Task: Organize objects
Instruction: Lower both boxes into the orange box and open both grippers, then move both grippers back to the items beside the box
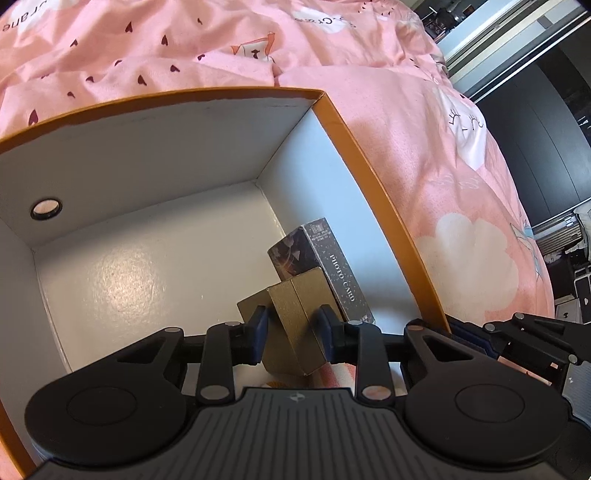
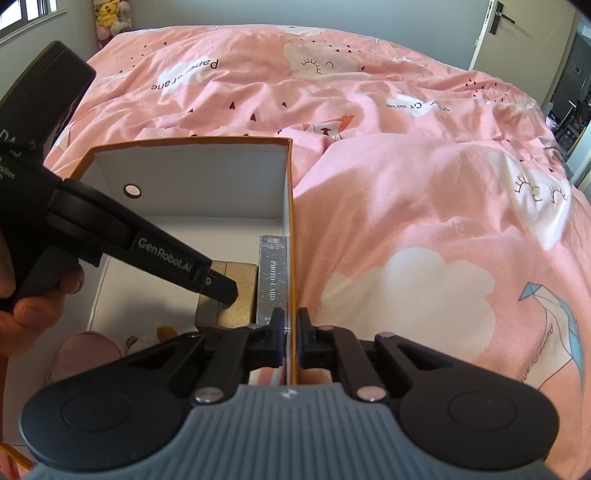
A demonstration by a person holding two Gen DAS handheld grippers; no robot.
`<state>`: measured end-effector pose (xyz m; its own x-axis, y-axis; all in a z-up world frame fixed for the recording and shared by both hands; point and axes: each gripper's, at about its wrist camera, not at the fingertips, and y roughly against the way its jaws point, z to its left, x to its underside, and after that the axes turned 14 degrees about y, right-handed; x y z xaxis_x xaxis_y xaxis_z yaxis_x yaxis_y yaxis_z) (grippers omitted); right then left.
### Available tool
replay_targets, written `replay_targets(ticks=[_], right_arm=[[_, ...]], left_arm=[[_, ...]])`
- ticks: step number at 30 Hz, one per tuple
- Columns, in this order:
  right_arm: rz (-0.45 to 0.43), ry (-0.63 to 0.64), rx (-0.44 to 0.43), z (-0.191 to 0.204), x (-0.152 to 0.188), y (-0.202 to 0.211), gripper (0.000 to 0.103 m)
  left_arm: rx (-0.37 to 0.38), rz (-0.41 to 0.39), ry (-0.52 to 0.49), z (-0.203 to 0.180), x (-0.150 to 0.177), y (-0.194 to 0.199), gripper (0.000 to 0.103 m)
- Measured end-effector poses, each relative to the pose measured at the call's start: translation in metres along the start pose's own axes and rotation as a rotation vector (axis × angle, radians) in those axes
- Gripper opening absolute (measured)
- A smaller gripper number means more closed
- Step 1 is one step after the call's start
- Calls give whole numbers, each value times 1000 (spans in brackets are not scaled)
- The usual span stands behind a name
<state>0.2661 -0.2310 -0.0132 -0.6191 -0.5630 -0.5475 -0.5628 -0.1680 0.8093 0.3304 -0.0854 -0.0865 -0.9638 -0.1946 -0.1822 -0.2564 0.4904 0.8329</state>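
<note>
An orange box with white inside (image 1: 343, 133) lies open on the pink bed. My left gripper (image 1: 293, 328) is inside it, shut on a gold box (image 1: 295, 325) held low near the right wall. A dark "PHOTO CARD" box (image 1: 325, 266) stands against that wall, just behind the gold box. In the right wrist view my right gripper (image 2: 291, 332) is shut on the orange box's right wall (image 2: 290, 206). That view also shows the gold box (image 2: 236, 295), the photo card box (image 2: 272, 277) and the left gripper's body (image 2: 159, 254) reaching in.
A pink duvet (image 2: 406, 192) covers the bed around the box. A pink item (image 2: 88, 350) and a small plush toy (image 2: 159, 334) lie at the near end of the box. The box's left floor (image 1: 129, 277) is bare. A door (image 2: 517, 33) stands far right.
</note>
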Motion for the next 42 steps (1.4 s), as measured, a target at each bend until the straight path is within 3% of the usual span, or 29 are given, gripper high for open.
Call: replay_targets(ticks=[5, 8, 12, 17, 20, 25, 34, 42], right_arm=[[1, 6, 13, 2, 0, 3, 6], [-9, 2, 21, 2, 0, 9, 7], [-43, 3, 36, 6, -1, 25, 14], [-122, 4, 12, 21, -6, 47, 15], [-170, 0, -22, 37, -14, 58, 30], [-242, 11, -108, 75, -31, 67, 32], [-312, 73, -285, 159, -64, 59, 38], [-206, 86, -382, 215, -78, 15, 37]], left_arm=[[-21, -21, -11, -2, 5, 4, 33], [-47, -72, -47, -7, 11, 16, 33], [-43, -161, -121, -15, 24, 51, 34], [-53, -274, -249, -15, 47, 106, 38], [-79, -338, -292, -5, 58, 136, 38], [-173, -407, -276, 37, 69, 176, 38], [-335, -430, -149, 127, 78, 229, 38], [-404, -328, -187, 173, 78, 226, 53]])
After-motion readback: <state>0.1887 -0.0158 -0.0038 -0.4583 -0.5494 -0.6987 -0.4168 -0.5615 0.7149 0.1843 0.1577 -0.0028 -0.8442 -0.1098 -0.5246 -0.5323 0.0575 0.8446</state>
